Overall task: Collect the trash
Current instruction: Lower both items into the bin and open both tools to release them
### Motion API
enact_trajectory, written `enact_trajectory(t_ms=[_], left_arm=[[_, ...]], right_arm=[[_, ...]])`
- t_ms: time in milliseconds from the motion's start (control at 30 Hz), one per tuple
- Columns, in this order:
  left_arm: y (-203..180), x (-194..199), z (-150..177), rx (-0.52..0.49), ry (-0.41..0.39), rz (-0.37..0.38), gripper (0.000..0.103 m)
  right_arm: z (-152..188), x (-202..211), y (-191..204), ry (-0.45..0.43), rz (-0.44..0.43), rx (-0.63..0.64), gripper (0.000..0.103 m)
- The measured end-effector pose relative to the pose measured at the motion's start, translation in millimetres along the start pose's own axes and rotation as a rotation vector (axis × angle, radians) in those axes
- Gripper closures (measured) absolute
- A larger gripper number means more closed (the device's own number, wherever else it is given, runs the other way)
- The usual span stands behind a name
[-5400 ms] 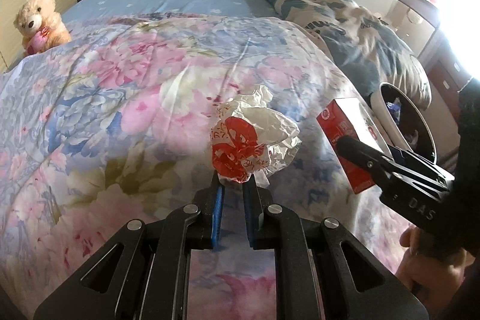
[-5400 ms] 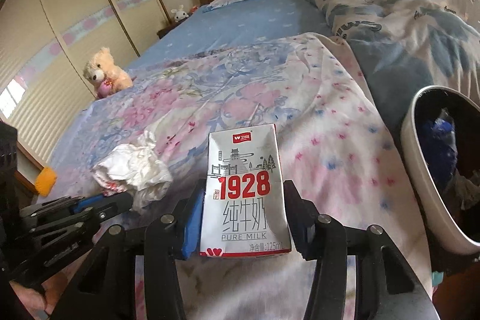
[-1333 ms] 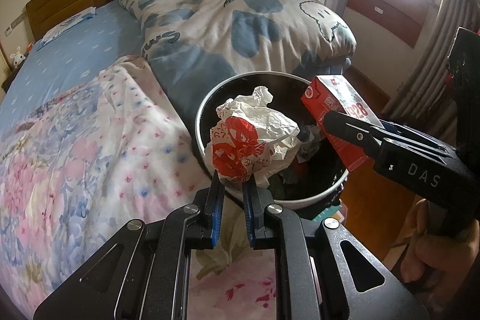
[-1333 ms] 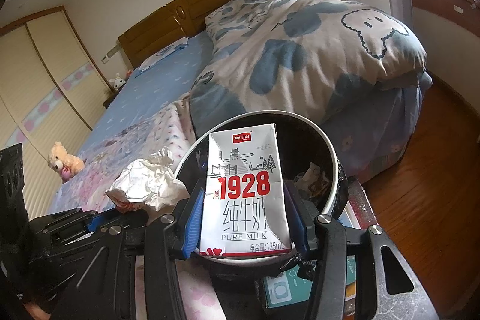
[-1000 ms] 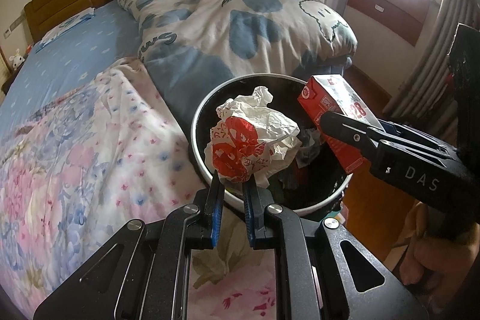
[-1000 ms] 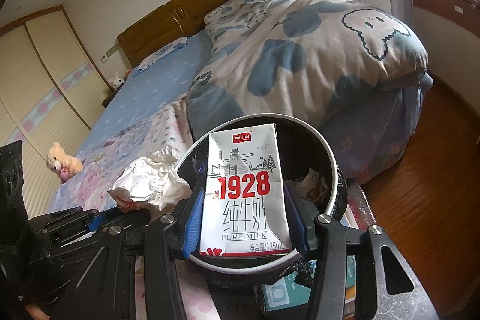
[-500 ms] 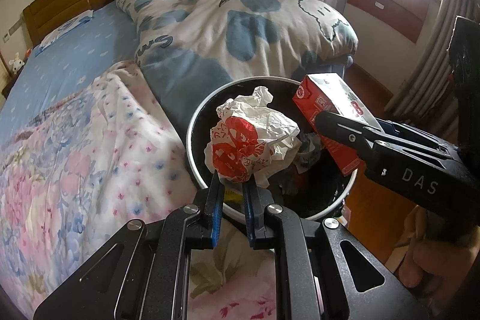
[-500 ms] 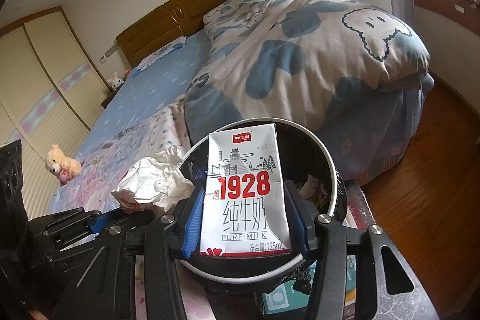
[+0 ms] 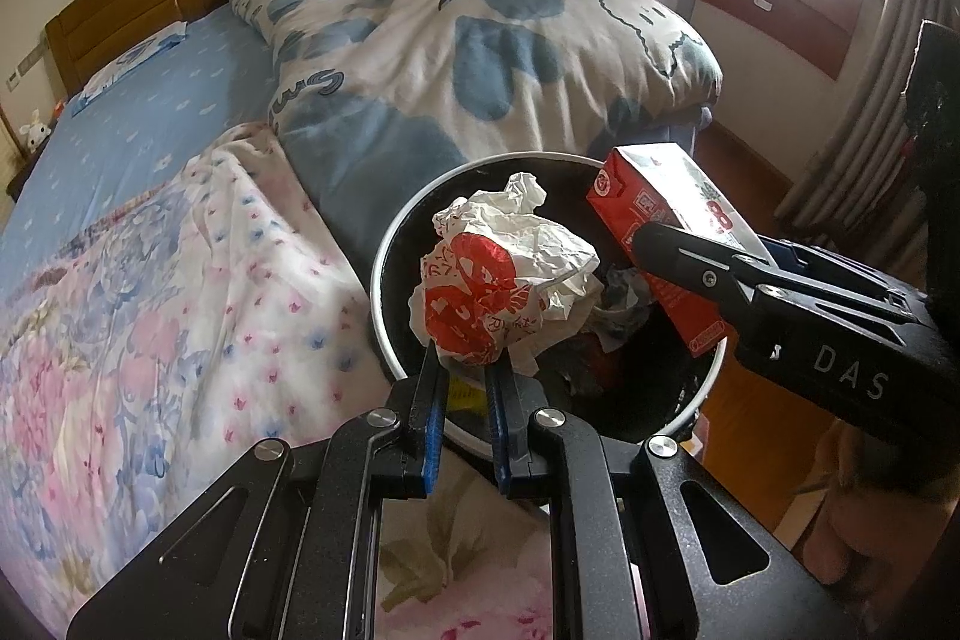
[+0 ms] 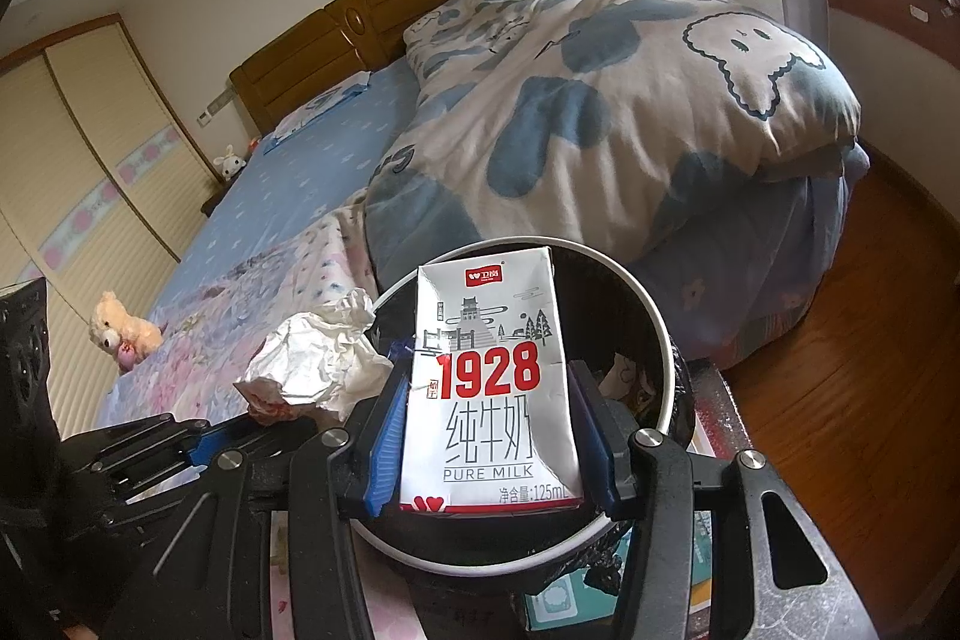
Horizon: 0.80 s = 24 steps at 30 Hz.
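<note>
Beside the big bed [image 10: 312, 196] with its flowery sheet [image 9: 150, 316] and blue-and-white quilt [image 10: 600, 100] stood a round trash bin [image 9: 384, 244] with a white rim and a black bag inside. A few seconds before, both claws were out over the flowery sheet. Now they hung over the bin, and it looked a bit closer than a moment ago.

The left gripper [image 9: 465, 376] was squeezed tight on a crumpled wrapper [image 9: 510, 274], white with red print, all scrunched into a ball. It hung over the bin's near edge.

The right gripper [image 10: 489, 424] was clamped on a milk carton [image 10: 489, 382], standing up straight. It was white and grey with red sides, and said "1928" and "PURE MILK". It hung over the bin's open mouth.

Some old trash lay down in the bin. A teddy bear [image 10: 123, 331] sat far off on the bed.
</note>
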<state>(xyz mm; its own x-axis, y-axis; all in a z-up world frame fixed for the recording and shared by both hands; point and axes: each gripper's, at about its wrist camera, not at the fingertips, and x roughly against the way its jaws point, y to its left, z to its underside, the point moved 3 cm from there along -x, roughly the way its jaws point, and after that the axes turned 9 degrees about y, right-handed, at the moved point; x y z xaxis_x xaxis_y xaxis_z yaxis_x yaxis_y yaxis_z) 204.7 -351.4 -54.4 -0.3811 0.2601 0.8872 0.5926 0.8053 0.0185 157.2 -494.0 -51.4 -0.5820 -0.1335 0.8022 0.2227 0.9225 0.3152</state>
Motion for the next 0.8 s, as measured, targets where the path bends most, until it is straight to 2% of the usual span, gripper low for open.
enact_trajectory(t_ms=[800], left_arm=[[-2.1,-5.9,-6.8,-0.009,0.007,-0.007,0.091]], right_arm=[[-1.4,-3.4,-0.5,0.006,0.005,0.002,0.053]])
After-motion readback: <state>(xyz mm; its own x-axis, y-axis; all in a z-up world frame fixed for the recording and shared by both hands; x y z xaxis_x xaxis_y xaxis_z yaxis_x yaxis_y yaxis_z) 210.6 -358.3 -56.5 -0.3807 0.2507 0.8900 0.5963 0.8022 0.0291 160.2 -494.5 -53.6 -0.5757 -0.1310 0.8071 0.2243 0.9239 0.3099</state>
